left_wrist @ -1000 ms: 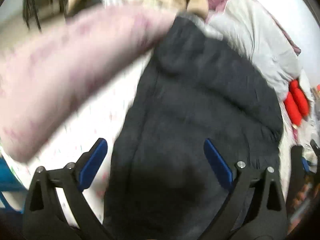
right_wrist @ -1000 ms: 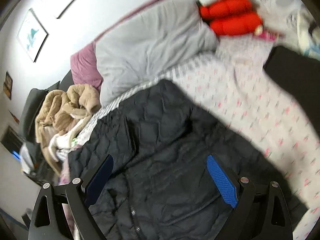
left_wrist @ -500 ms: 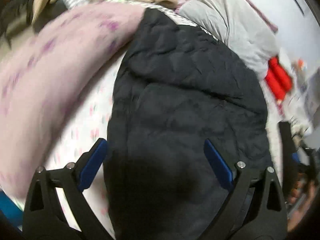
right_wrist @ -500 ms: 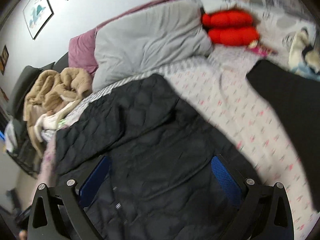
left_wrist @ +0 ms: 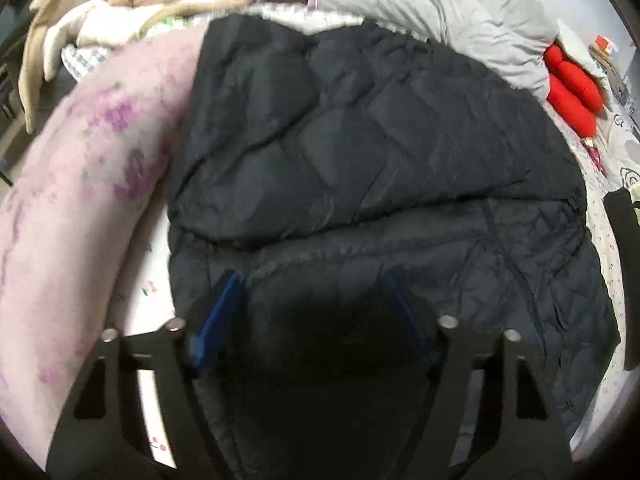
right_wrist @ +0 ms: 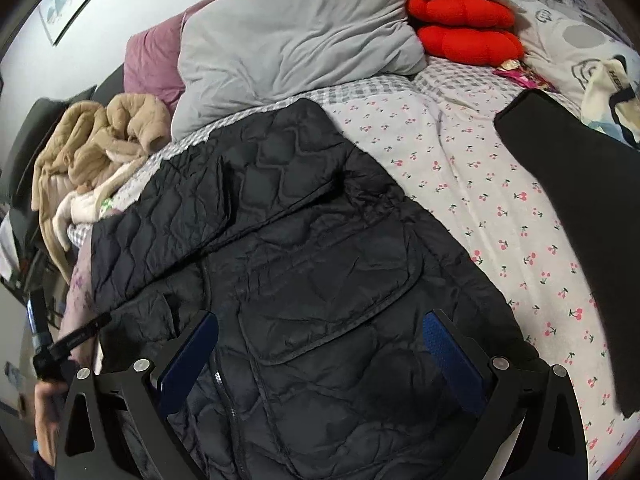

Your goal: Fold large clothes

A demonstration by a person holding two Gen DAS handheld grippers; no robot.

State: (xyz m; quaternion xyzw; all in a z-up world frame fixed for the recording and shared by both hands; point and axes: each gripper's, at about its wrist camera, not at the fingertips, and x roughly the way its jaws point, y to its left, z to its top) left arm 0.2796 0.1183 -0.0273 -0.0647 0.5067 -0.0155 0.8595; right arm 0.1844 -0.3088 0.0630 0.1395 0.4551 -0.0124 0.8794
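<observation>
Jacket lies lengthwise along the bed near its left edge, directly under us, our left hand-held gripper closing over its near hem, right hand-held gripper hovering wide apart.

Pillow: grey pillow against the wall, on the cherry-print sheet.
Cushions: two red cushions, stacked beside it.
Heap: beige garment, crumpled, left.
Wall: framed picture.
</observation>
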